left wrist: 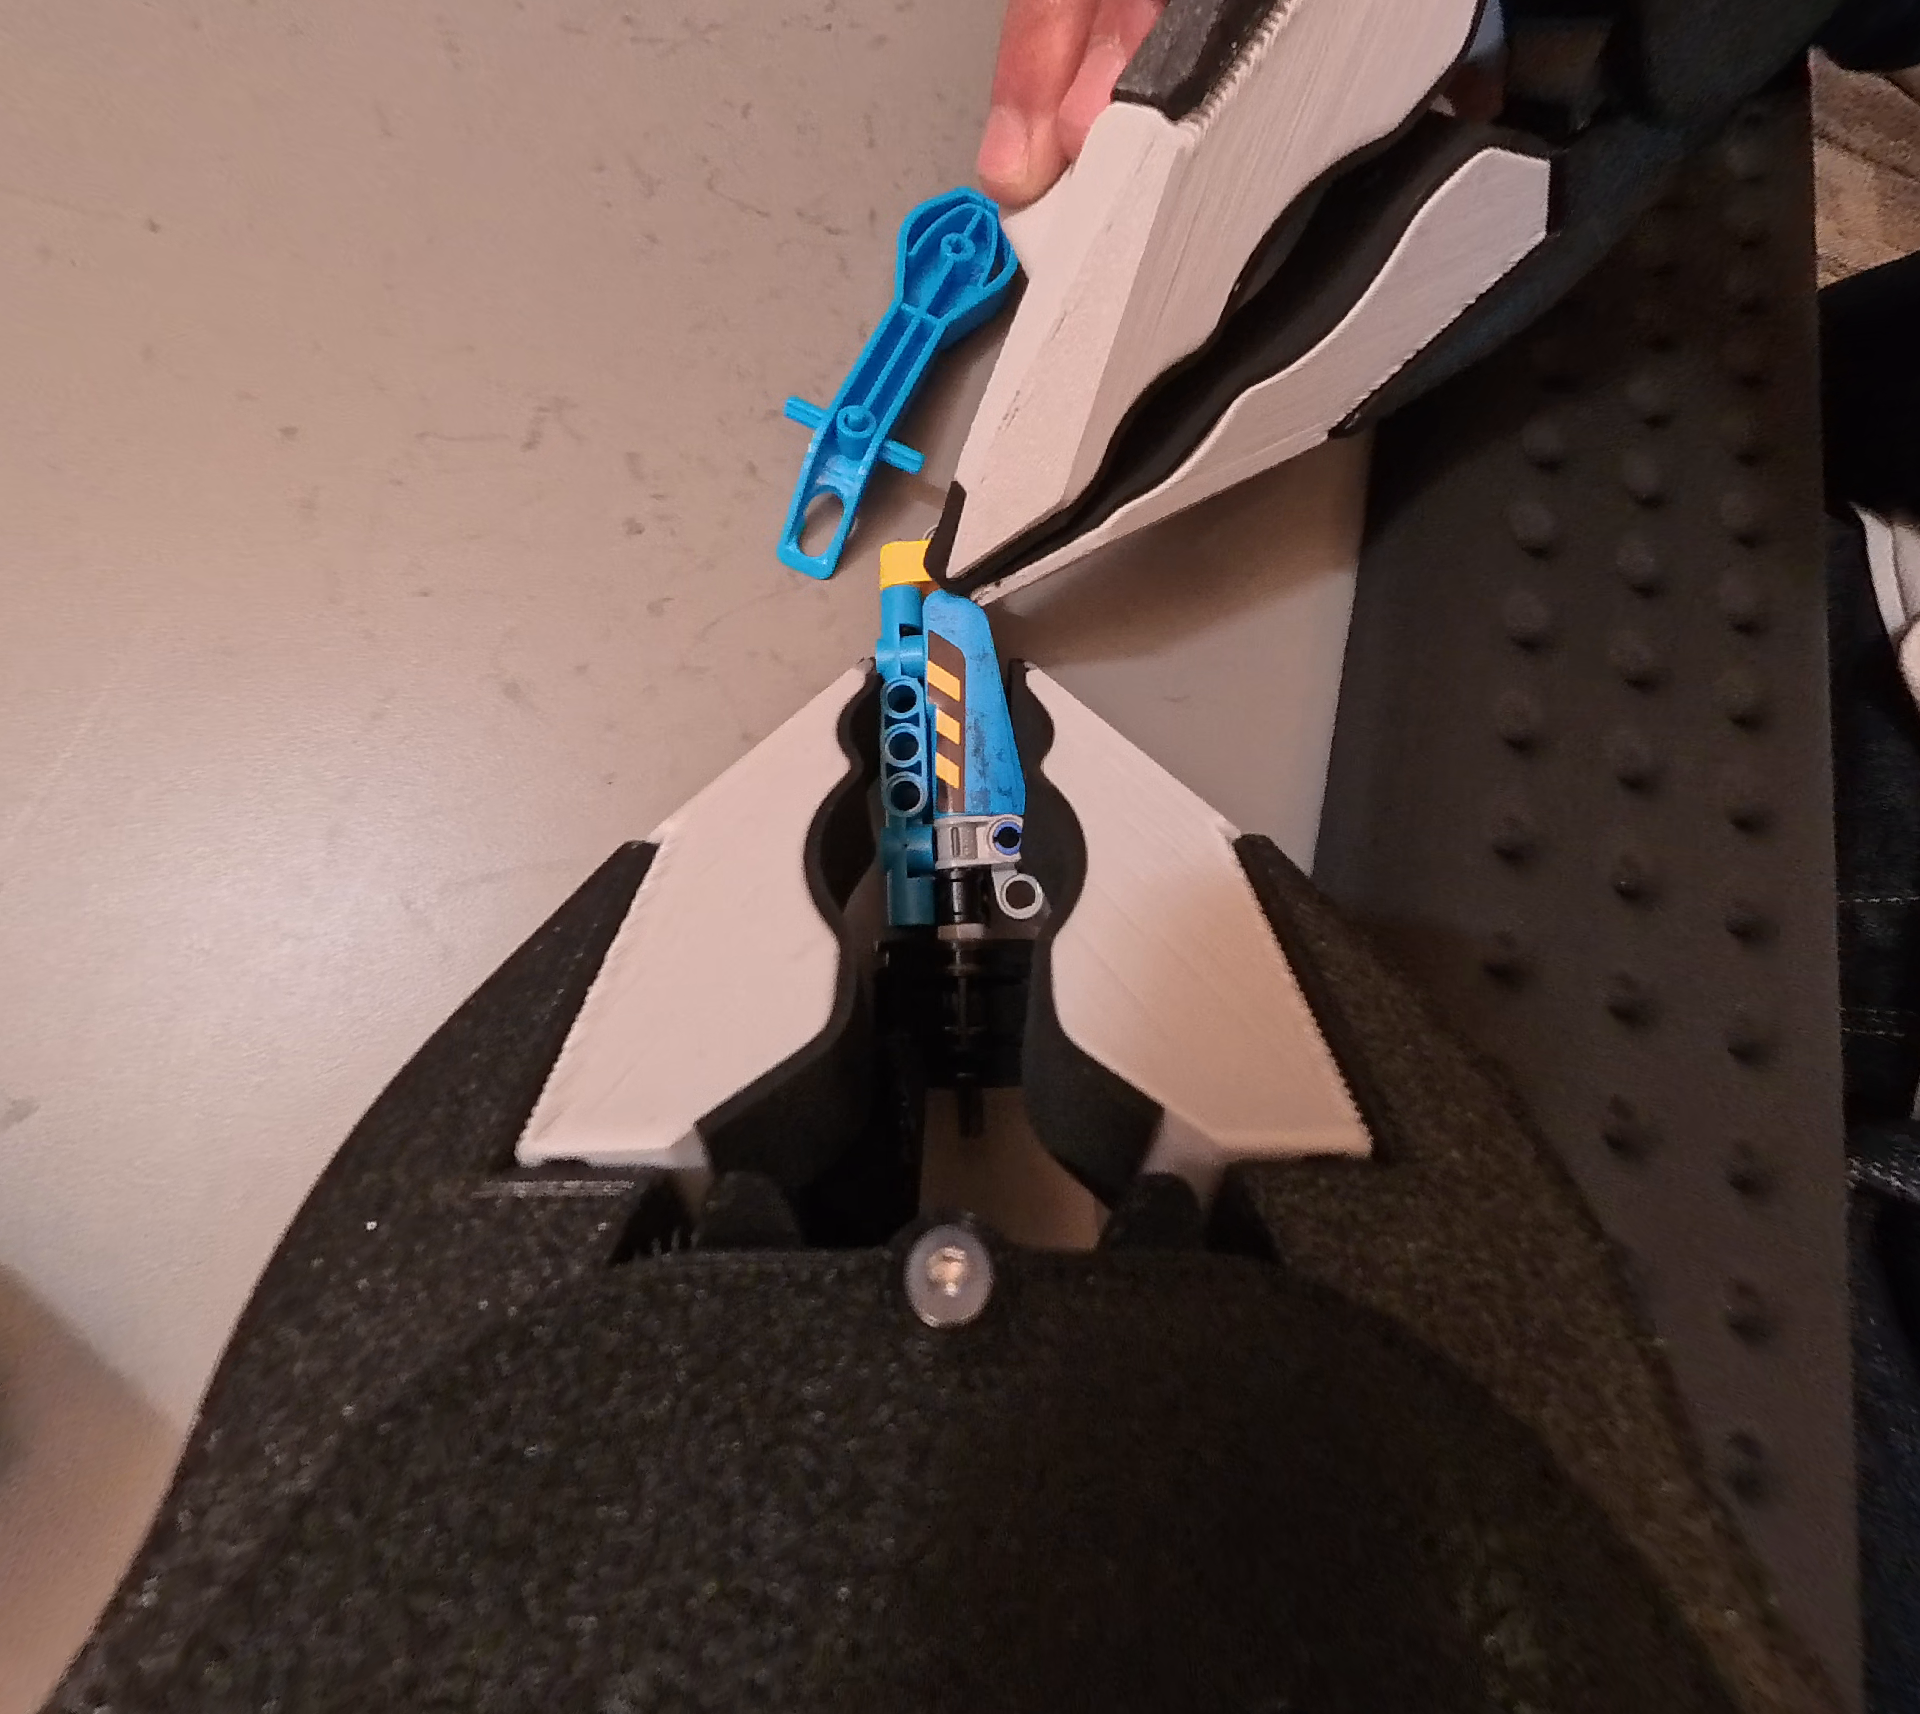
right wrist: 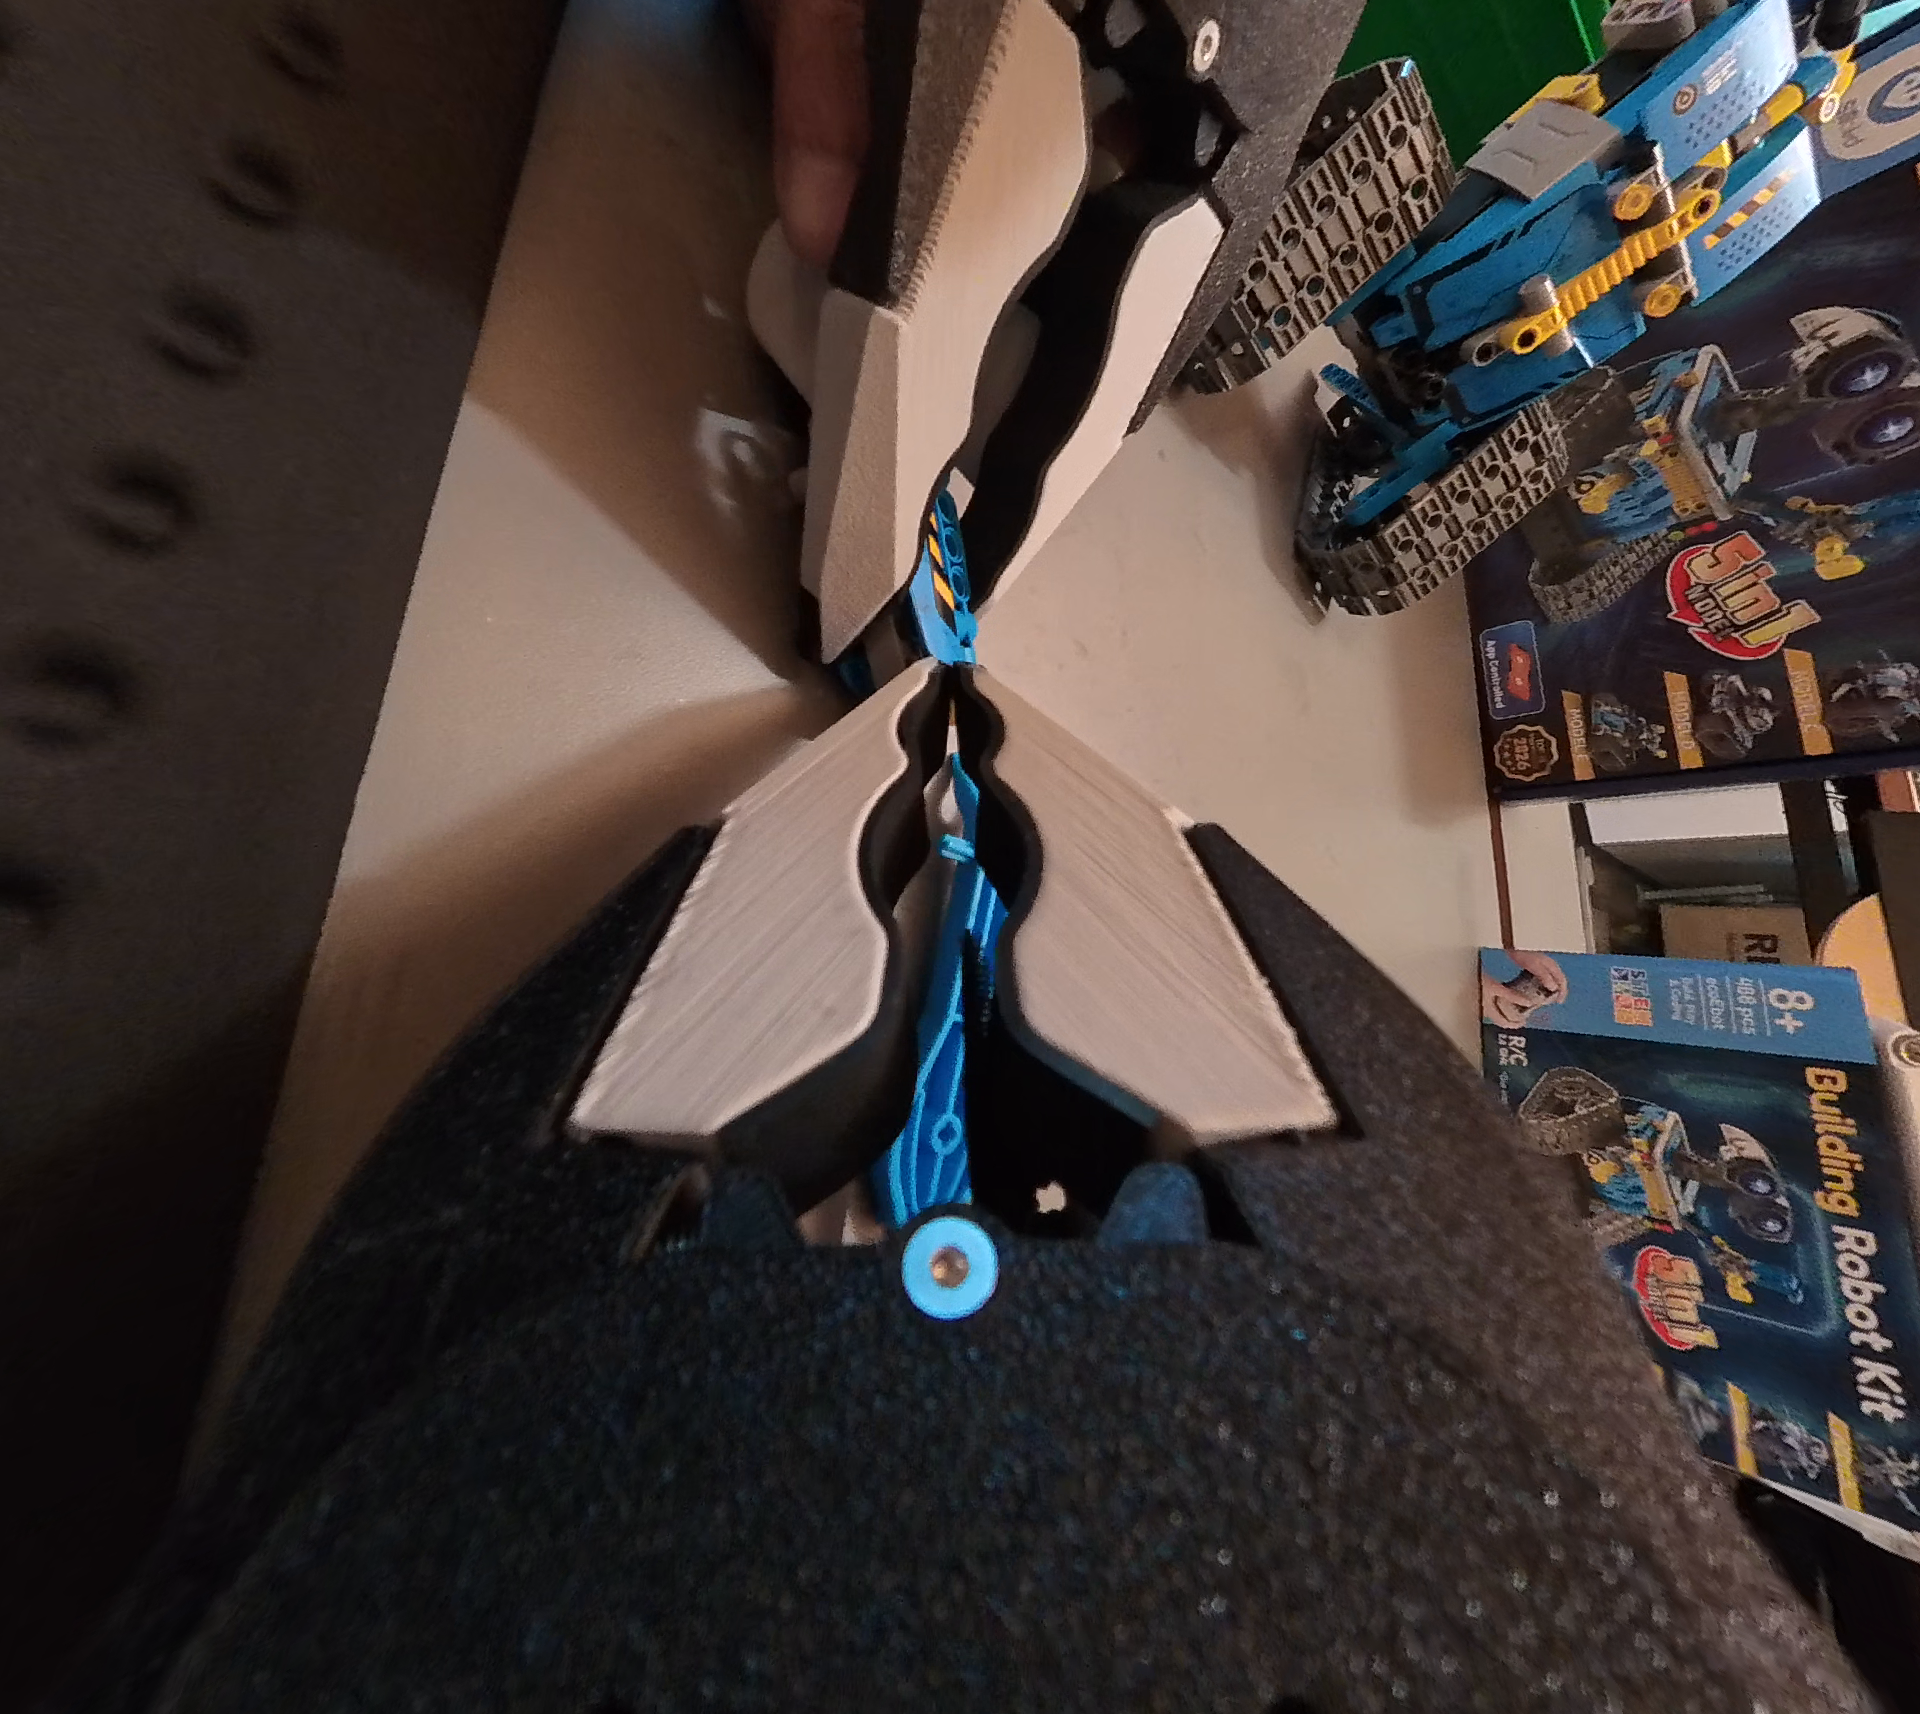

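The left tongs (left wrist: 940,677) squeeze a blue brick arm (left wrist: 951,729). The right tongs (right wrist: 951,677) pinch a flat blue tool (right wrist: 940,1072). Both tips nearly touch above the table (left wrist: 364,314). A toy robot (right wrist: 1558,262) stands near the table's edge.

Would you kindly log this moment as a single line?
left gripper: shut on toy block piece | right gripper: shut, tips at its yellow end | blue lever: beside right gripper

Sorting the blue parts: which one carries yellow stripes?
The blue assembly clamped in the left gripper; the flat blue lever beyond it is plain, without stripes.
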`<state>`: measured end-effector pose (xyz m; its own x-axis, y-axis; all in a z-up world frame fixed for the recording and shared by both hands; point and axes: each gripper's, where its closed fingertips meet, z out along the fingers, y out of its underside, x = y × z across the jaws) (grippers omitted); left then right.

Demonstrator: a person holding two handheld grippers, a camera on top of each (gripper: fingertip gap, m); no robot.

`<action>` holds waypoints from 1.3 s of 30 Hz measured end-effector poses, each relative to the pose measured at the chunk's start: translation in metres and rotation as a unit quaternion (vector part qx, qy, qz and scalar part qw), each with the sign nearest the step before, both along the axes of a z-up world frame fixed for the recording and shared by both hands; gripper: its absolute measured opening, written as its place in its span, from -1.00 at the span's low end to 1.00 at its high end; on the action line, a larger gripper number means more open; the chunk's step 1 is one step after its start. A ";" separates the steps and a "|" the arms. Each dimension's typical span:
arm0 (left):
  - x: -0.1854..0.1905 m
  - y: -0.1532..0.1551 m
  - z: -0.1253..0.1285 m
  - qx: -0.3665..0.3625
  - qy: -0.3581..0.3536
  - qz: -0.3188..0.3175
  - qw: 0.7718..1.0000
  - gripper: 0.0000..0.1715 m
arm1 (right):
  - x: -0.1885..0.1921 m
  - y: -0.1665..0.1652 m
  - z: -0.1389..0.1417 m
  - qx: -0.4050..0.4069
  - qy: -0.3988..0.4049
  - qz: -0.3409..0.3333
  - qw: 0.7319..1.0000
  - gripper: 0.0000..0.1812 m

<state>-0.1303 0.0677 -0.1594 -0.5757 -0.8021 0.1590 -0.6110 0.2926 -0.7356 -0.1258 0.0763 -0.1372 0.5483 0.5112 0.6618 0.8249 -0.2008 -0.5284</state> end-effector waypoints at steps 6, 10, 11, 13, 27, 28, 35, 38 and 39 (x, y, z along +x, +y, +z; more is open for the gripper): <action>-0.002 0.003 -0.001 0.044 -0.025 0.003 0.999 -0.66 | 0.007 0.002 -0.002 -0.004 0.011 -0.019 1.000 -1.00; -0.016 0.014 -0.002 0.064 -0.034 0.020 0.997 -0.37 | 0.011 0.001 -0.002 0.001 0.007 -0.023 1.000 -1.00; -0.018 0.019 -0.001 0.062 -0.033 0.026 0.997 -0.39 | 0.011 0.001 -0.002 -0.002 0.014 -0.025 1.000 -1.00; -0.023 0.022 0.000 0.054 -0.032 0.025 0.998 -0.61 | 0.010 0.001 -0.002 -0.006 0.021 -0.027 0.999 -0.98; -0.025 0.021 0.000 0.029 -0.017 -0.001 0.999 -0.63 | -0.012 0.010 -0.004 -0.013 -0.008 -0.005 1.000 -0.91; -0.025 0.021 0.000 0.029 -0.017 -0.002 0.999 -0.63 | -0.013 0.011 -0.004 -0.012 -0.015 -0.004 1.000 -0.91; -0.025 0.019 0.000 0.035 -0.022 -0.015 0.999 -0.63 | -0.027 0.014 -0.003 -0.024 0.014 0.012 1.000 -0.88; -0.024 0.019 0.000 0.033 -0.021 -0.016 0.999 -0.63 | -0.027 0.014 -0.004 -0.039 0.031 0.012 0.999 -0.89; -0.024 0.019 0.000 0.033 -0.021 -0.016 0.999 -0.63 | -0.027 0.014 -0.004 -0.049 0.047 0.008 0.998 -0.90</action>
